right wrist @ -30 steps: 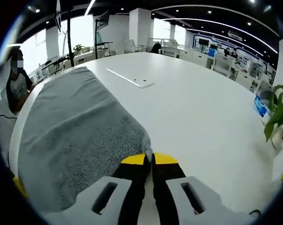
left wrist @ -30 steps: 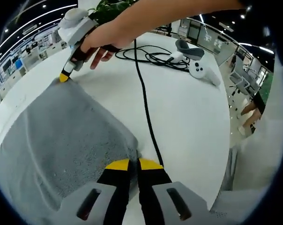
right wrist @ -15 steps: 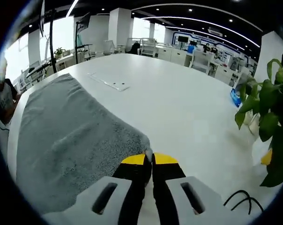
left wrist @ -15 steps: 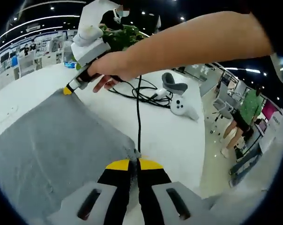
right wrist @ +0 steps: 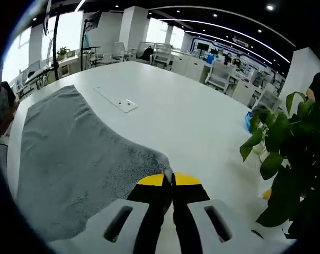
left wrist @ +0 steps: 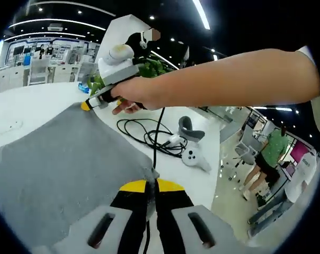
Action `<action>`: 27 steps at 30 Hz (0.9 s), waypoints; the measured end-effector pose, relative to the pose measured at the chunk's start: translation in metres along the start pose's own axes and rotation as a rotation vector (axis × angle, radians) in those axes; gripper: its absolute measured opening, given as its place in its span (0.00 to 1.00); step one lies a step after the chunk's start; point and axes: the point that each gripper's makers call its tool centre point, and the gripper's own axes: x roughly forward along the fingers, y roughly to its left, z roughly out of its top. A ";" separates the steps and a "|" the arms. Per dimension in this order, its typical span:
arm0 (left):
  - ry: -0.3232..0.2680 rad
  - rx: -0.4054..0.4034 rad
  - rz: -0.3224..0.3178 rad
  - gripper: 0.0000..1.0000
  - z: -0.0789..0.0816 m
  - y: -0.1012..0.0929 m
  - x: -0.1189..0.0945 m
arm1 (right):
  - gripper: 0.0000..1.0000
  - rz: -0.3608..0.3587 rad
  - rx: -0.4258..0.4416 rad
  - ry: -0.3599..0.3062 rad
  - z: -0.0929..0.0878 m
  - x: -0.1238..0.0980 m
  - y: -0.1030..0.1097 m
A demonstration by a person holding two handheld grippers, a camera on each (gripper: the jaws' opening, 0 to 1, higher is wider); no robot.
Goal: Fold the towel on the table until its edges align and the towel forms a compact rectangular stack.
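Meanwhile, soft grey terry towel fills lower left of frame, lifted over white bench. Left gripper and right gripper each pinch corner, jaws pressed together. Risk: corner slipping, or uneven carry leaving edges skewed.

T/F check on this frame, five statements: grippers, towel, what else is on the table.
1. The left gripper is shut on a corner of the grey towel. True.
2. The right gripper hangs open above the towel. False: its jaws are closed on another towel corner.
3. A white VR controller lies on the table near a coil of black cable. True.
4. The towel is already a compact folded stack. False: it is spread out in one broad sheet, held at two corners.
5. A red mug stands beside the green plant. False: no mug is visible; the plant stands at the table's edge.
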 end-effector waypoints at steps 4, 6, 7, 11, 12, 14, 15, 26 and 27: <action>-0.040 0.028 -0.010 0.04 0.012 -0.012 0.004 | 0.02 -0.019 0.004 -0.008 0.006 -0.011 -0.009; -0.048 0.038 -0.014 0.04 0.016 -0.016 0.006 | 0.02 -0.030 0.033 -0.014 0.002 -0.019 -0.014; -0.049 0.040 -0.017 0.04 0.017 -0.017 0.007 | 0.02 -0.036 0.040 -0.017 0.001 -0.021 -0.016; -0.073 0.052 -0.029 0.04 0.025 -0.024 0.007 | 0.02 -0.050 0.062 -0.030 0.003 -0.028 -0.023; -0.076 0.055 -0.032 0.04 0.027 -0.025 0.006 | 0.02 -0.056 0.081 -0.040 0.005 -0.029 -0.025; -0.093 0.079 -0.034 0.04 0.032 -0.026 0.005 | 0.02 -0.057 0.105 -0.051 0.009 -0.032 -0.025; -0.097 0.097 -0.033 0.04 0.034 -0.026 0.003 | 0.02 -0.057 0.106 -0.056 0.011 -0.033 -0.025; -0.126 0.214 -0.022 0.04 0.053 -0.017 -0.029 | 0.02 -0.067 0.081 -0.054 0.037 -0.034 -0.011; -0.139 0.228 -0.020 0.04 0.059 -0.016 -0.035 | 0.02 -0.070 0.082 -0.055 0.040 -0.034 -0.011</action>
